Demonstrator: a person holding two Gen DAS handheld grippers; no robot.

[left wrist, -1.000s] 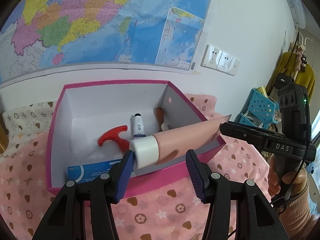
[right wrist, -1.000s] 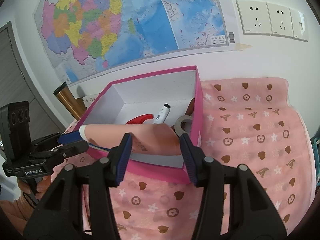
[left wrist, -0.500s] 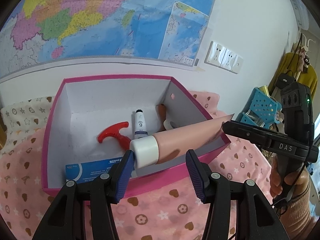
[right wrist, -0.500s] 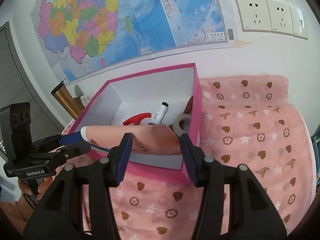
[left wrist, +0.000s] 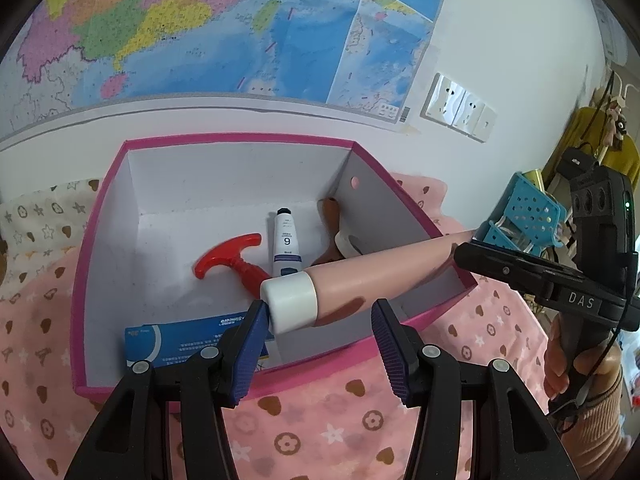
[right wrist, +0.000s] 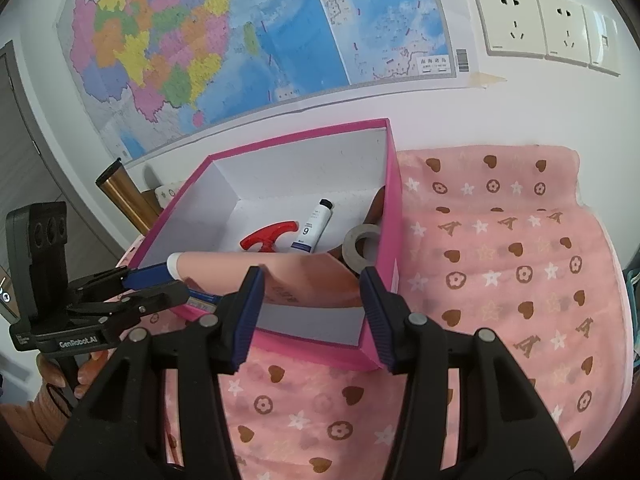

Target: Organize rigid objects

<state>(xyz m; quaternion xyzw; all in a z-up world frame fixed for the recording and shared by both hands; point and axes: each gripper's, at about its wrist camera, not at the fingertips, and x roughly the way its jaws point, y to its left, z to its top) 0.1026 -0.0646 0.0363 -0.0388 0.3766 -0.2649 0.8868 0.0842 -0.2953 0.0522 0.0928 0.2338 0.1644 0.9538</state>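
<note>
A flesh-pink tube (left wrist: 360,280) with a white cap hangs slanted over the front of the pink box (left wrist: 100,240). My right gripper (right wrist: 310,300) is shut on its flat tail end (right wrist: 304,276), and it shows from the side in the left wrist view (left wrist: 468,252). My left gripper (left wrist: 318,336) stands open at the box's near rim. The cap lies against its left pad, while the right pad is apart from the tube. Inside the box lie a red T-handle (left wrist: 228,256), a small white tube (left wrist: 286,240), a grey tape roll (right wrist: 362,248) and a blue carton (left wrist: 180,340).
The box stands on a pink patterned cloth (right wrist: 500,280) against a wall with a map and sockets. A blue perforated basket (left wrist: 528,216) sits to the right behind my right gripper. A copper cylinder (right wrist: 124,196) stands at the box's left. A hand (left wrist: 560,360) holds the right gripper's handle.
</note>
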